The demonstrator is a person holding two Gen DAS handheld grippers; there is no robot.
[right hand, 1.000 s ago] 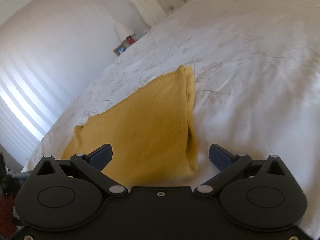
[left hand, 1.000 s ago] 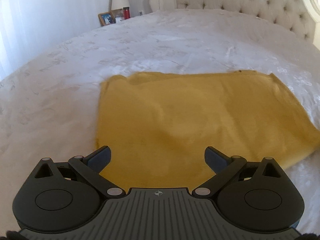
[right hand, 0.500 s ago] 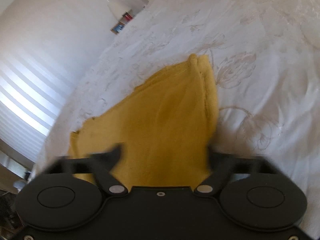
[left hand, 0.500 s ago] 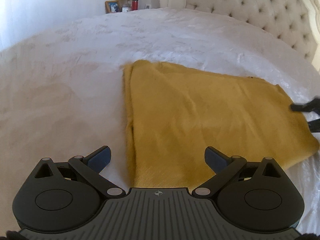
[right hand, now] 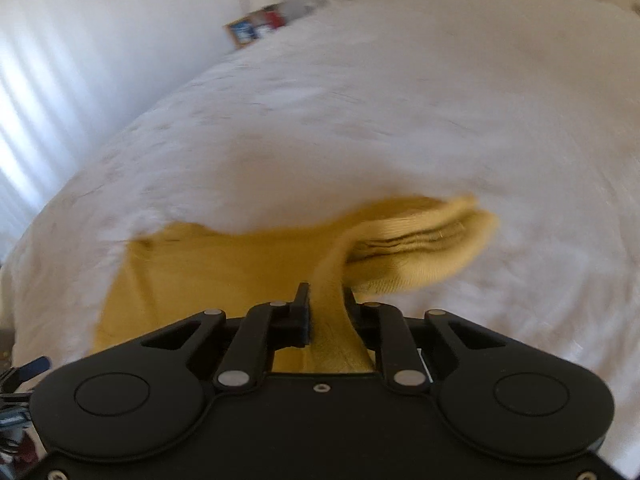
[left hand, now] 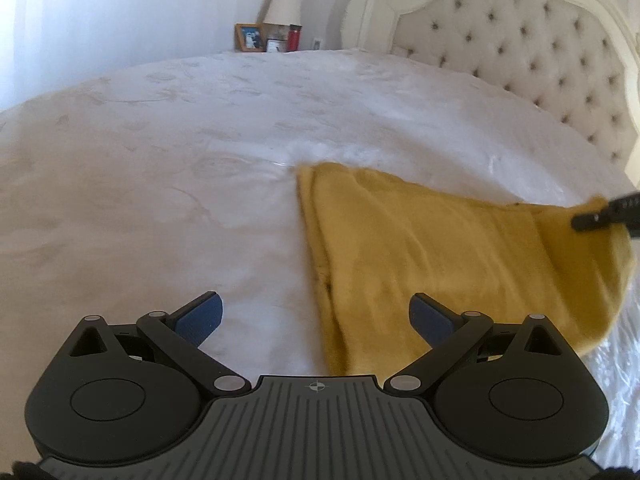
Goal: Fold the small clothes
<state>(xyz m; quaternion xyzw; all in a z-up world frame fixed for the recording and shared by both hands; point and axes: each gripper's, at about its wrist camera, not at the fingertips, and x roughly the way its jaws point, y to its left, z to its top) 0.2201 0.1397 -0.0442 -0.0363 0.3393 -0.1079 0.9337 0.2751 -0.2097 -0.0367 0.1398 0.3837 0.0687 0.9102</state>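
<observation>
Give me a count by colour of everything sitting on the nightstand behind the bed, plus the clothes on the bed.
Yellow: 1, garment
White: 1, lamp
Red: 1, bottle
Wooden-framed: 1, photo frame
Unclear: 1, small card
Total: 5

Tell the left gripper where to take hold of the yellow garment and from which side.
Grip the near left corner of the yellow garment, coming in from the bare bedspread on its left. That doubled side edge lies flat and free between the open left gripper fingers, opposite the corner that the right gripper is closing on and lifting.
</observation>
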